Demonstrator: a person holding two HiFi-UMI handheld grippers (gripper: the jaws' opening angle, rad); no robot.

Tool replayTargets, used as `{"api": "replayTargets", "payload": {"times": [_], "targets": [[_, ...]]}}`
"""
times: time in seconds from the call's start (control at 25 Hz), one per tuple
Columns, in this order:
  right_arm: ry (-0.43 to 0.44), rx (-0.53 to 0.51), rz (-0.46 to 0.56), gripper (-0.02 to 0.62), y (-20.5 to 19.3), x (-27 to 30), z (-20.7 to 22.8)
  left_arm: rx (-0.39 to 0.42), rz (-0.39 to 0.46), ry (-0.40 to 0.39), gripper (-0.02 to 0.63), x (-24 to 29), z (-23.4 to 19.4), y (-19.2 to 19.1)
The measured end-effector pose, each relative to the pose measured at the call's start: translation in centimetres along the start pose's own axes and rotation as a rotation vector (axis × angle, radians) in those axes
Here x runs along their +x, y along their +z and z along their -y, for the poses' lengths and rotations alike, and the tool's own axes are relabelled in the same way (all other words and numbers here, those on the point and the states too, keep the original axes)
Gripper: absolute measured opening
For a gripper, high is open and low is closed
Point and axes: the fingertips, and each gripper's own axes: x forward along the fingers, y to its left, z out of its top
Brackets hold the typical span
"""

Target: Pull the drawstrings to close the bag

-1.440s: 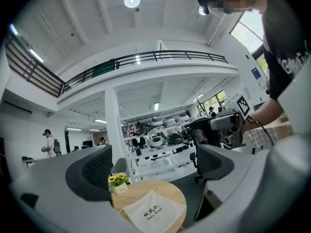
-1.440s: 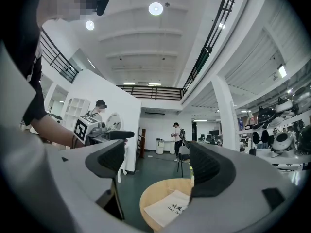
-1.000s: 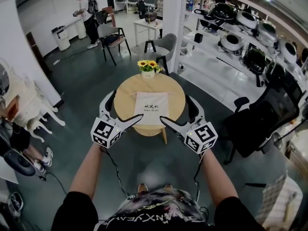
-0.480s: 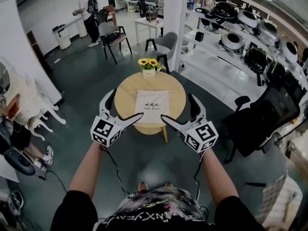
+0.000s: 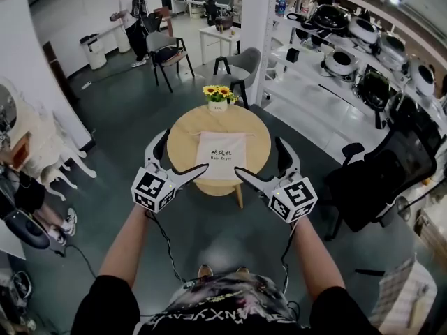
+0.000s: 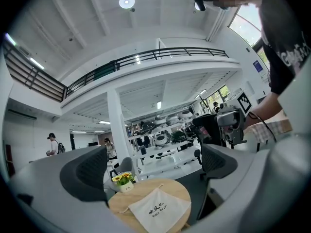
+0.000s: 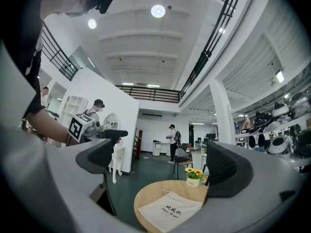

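Right tongs (image 5: 258,157) have just been opening the last little way and now stand spread wide, with only air between the pads. Otherwise nothing of mine has shifted: both hands sit where they were a second ago. Far off in the upper left of the head view, the person with the backpack (image 5: 130,11) has stepped slightly to the right.

Left tongs (image 5: 185,152) are released too, with nothing between them (their own view looks straight through the gap at the room). Both pairs are held level just below the middle of the head view, one left of centre and one right of centre. Each stops short of the bag and touches nothing.

The white drawstring bag (image 5: 221,155) lies flat in the middle of the round wooden desk (image 5: 183,137), at the centre of the frame, with its dark lettering facing up. Its mouth end points toward the top of the frame. A small white pot of sunflowers (image 5: 217,98) stands there at the desk's far edge, apart from the bag. In the left gripper view a thin drawstring (image 6: 125,208) trails loose from the bag's corner onto the wood.

A black office chair (image 5: 387,169) stands on the floor at the right of the head view, well apart from the desk.
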Motion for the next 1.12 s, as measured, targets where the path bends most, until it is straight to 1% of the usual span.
{"api": "replayTargets", "payload": {"times": [0.28,0.44,0.72,0.96,1.12], "targets": [[0.007,-0.002,0.003,0.584,-0.2,-0.4,0.5,-0.008,-0.007,0.03,0.586,-0.2,0.2,-0.2],[0.027,-0.005,-0.002,0.584,-0.8,-0.9,1.1,-0.016,-0.012,0.048,0.586,0.3,0.7,-0.4],[0.025,-0.009,0.003,0.584,-1.0,-3.2,2.7,-0.019,-0.008,0.075,0.586,1.0,2.8,-0.1],[0.033,-0.011,0.006,0.584,-1.3,-5.0,4.0,-0.022,-0.012,0.078,0.586,1.9,5.0,0.1],[0.037,-0.007,0.007,0.584,-1.7,-5.3,4.5,-0.018,-0.02,0.08,0.586,2.4,5.7,-0.1]]}}
